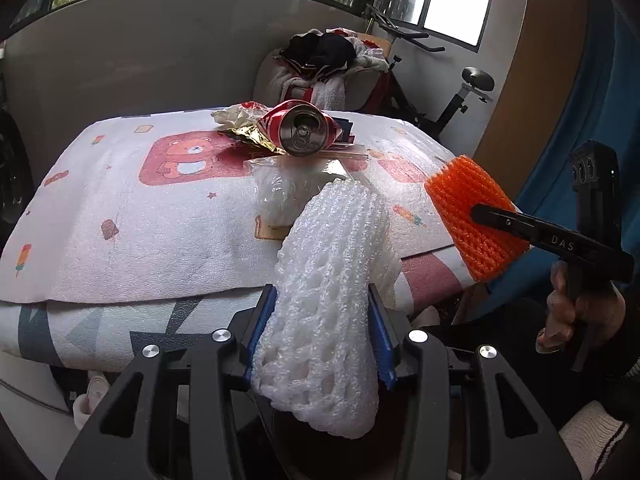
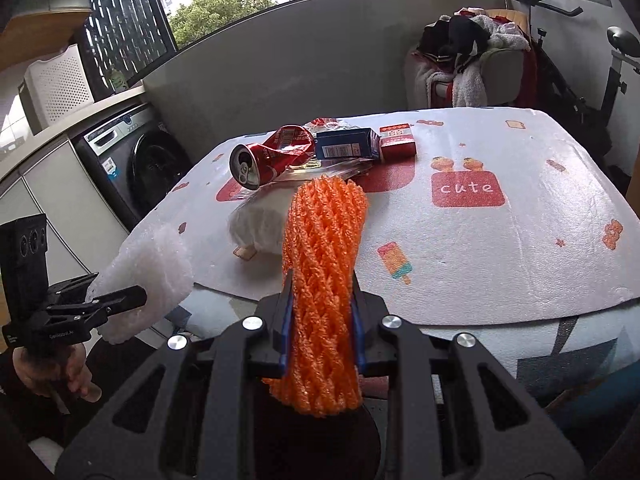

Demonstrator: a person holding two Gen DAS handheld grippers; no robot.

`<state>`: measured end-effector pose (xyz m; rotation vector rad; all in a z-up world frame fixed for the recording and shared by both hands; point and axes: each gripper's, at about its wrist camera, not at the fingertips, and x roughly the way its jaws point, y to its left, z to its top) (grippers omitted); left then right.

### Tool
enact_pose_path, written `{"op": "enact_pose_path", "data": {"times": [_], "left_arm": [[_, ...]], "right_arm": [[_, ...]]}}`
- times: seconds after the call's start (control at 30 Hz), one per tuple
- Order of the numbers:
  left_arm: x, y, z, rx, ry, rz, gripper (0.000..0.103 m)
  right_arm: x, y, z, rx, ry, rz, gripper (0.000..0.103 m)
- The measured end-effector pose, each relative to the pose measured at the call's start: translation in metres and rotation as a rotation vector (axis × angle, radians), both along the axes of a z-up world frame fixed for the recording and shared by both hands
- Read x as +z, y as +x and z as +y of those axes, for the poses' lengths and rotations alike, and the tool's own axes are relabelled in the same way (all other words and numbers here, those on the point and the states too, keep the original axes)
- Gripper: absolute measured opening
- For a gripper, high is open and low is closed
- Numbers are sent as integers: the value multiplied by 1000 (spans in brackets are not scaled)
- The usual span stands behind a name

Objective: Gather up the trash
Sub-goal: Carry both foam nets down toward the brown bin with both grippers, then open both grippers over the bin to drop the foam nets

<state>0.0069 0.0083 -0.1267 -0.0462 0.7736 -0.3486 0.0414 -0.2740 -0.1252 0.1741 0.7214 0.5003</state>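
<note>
Balcony room, window behind, counter (image 2: 500, 248) under a white foam sheet printed with bears and ice lollies.

Left gripper (image 1: 322, 320): jaws clamped on a white foam fruit net (image 1: 332, 280), blue pads pressing both sides, net sticking out ahead and behind the jaws, hanging at the near edge of the counter. Right gripper (image 2: 322, 320): jaws clamped on an orange foam fruit net (image 2: 324, 264), likewise squeezed between the pads and reaching forward past the tips.

Just ahead of both sets of jaws, a clear plastic bag (image 2: 260, 228) with something white bunched inside, lying on the sheet. Farther ahead, a crushed red drink can (image 2: 272, 156) on its side, open mouth toward the jaws. Beside and beyond it, a blue carton (image 2: 348, 144), a small red box (image 2: 396, 142), gold foil wrapper (image 1: 248, 138), crumpled paper (image 1: 232, 114). Contents of the boxes not visible.

Well beyond, a chair heaped with clothes (image 2: 468, 60).
</note>
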Motion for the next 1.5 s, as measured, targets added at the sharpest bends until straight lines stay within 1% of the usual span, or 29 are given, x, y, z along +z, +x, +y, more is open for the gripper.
{"op": "enact_pose_path", "data": {"times": [0.2, 0.43, 0.5, 0.57, 0.6, 0.63, 0.67, 0.77, 0.87, 0.97, 1.03, 1.13, 1.2, 1.37, 1.5], "left_arm": [[-23, -15, -21, -68, 57, 43, 44], [-41, -17, -32, -123, 77, 87, 48], [-43, -17, -32, -131, 75, 94, 55], [-43, -17, -33, -136, 69, 95, 70], [-42, -17, -32, -133, 66, 92, 73], [-42, -18, -32, -127, 65, 87, 79], [-41, -19, -31, -120, 61, 83, 82], [-39, -17, -26, -102, 41, 82, 84], [-34, -18, -19, -64, 27, 60, 87], [-24, -23, -11, -19, 26, 4, 92], [-17, -25, -7, -8, 34, -32, 93], [-8, -29, -3, 4, 66, -81, 94], [-4, -31, 1, 14, 65, -102, 95], [-1, -37, 12, 43, 55, -135, 96], [-3, -38, 16, 61, 41, -129, 97]], "right_arm": [[-6, -20, -4, 3, 12, -1, 26], [-13, -28, -8, 3, 36, 13, 26], [-15, -27, -7, 4, 40, 22, 26], [-17, -26, -5, 6, 42, 27, 26], [-18, -25, -4, 8, 42, 28, 26], [-18, -26, -3, 11, 42, 29, 26], [-19, -26, -2, 14, 41, 30, 26], [-23, -25, 0, 24, 35, 36, 26], [-27, -25, 3, 38, 34, 50, 26], [-33, -26, 10, 66, 15, 73, 26], [-35, -27, 16, 99, 8, 85, 27], [-36, -30, 24, 125, -18, 90, 28], [-38, -31, 28, 139, -24, 100, 28], [-42, -34, 37, 167, -53, 113, 30], [-45, -35, 44, 189, -85, 118, 31]]}}
